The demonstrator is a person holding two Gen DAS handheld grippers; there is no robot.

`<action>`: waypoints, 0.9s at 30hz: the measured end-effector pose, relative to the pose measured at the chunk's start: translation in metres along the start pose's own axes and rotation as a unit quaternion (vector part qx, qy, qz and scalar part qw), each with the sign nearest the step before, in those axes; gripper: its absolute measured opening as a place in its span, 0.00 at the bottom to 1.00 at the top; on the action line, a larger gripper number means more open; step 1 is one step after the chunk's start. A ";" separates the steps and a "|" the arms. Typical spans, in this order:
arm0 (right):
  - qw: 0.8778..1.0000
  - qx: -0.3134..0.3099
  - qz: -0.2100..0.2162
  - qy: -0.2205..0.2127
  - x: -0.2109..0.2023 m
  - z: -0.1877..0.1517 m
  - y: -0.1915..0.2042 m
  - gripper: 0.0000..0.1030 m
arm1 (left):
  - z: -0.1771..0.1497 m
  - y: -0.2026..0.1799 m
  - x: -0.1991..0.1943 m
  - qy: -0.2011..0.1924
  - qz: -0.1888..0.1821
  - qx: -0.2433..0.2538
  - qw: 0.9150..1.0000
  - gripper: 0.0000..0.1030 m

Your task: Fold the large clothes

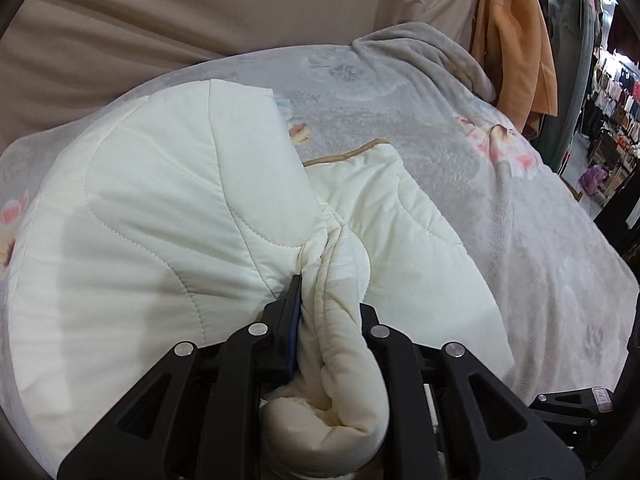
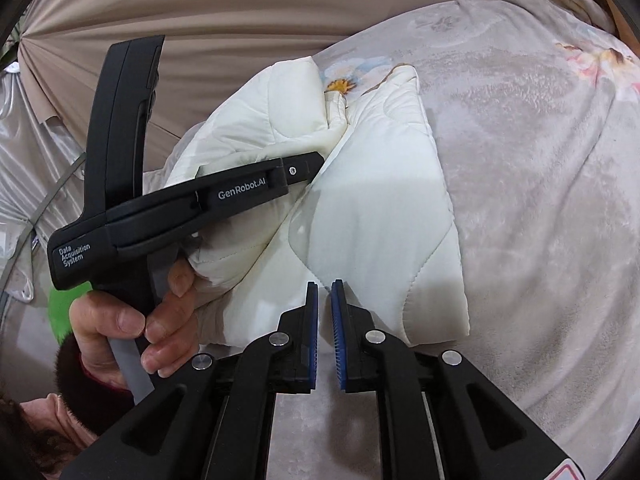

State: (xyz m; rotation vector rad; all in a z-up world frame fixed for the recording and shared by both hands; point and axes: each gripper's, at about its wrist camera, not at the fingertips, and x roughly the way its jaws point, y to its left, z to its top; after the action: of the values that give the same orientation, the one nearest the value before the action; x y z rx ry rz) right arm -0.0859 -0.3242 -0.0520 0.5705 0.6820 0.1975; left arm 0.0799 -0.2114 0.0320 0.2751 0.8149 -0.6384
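A cream quilted garment (image 1: 152, 208) lies partly folded on the bed, with a tan-trimmed edge (image 1: 352, 150) at its far side. My left gripper (image 1: 328, 300) is shut on a thick bunched fold of it and lifts that fold off the bed. In the right wrist view the same garment (image 2: 380, 216) lies in front of my right gripper (image 2: 325, 292), whose blue pads stand almost together with nothing between them, just above the garment's near edge. The left gripper's black body (image 2: 224, 196) crosses the garment there, its fingertips hidden in the fabric.
A grey floral plush blanket (image 1: 520, 216) covers the bed. A beige curtain (image 1: 200, 12) hangs behind. An orange coat (image 1: 516, 40) hangs at the far right, beside shop racks of clothes (image 1: 612, 96). The person's hand (image 2: 132, 320) holds the left gripper's handle.
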 end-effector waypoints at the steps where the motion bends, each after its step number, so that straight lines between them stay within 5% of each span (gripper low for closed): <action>1: 1.000 0.003 0.003 -0.001 -0.002 -0.002 -0.001 0.09 | 0.000 -0.001 0.000 0.000 0.004 0.002 1.000 0.15; 5: 1.000 0.005 0.005 -0.020 -0.014 0.005 -0.009 0.11 | 0.000 -0.008 -0.005 -0.005 0.026 0.014 1.000 0.19; 9: 0.999 0.014 -0.003 -0.036 -0.027 0.007 -0.012 0.12 | 0.000 -0.021 -0.018 -0.023 0.049 0.035 0.998 0.35; 14: 0.998 0.021 -0.015 -0.060 -0.048 0.014 -0.012 0.22 | 0.008 -0.022 -0.067 -0.066 0.004 0.024 0.998 0.40; 19: 0.996 0.002 -0.014 -0.085 -0.067 0.025 -0.006 0.44 | 0.010 0.020 -0.122 -0.119 -0.021 -0.037 0.992 0.55; 21: 0.996 0.001 0.004 -0.085 -0.069 0.030 -0.002 0.56 | 0.004 0.047 -0.142 -0.136 -0.009 -0.064 0.989 0.57; 27: 0.995 -0.007 0.065 -0.071 -0.065 0.047 0.028 0.69 | -0.029 0.124 -0.168 -0.146 0.032 -0.155 0.977 0.60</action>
State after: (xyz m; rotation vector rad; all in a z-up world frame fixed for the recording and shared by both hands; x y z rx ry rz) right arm -0.1047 -0.3440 0.0285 0.6103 0.5052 0.2796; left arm 0.0543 -0.0307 0.1370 -0.0768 0.6088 -0.4681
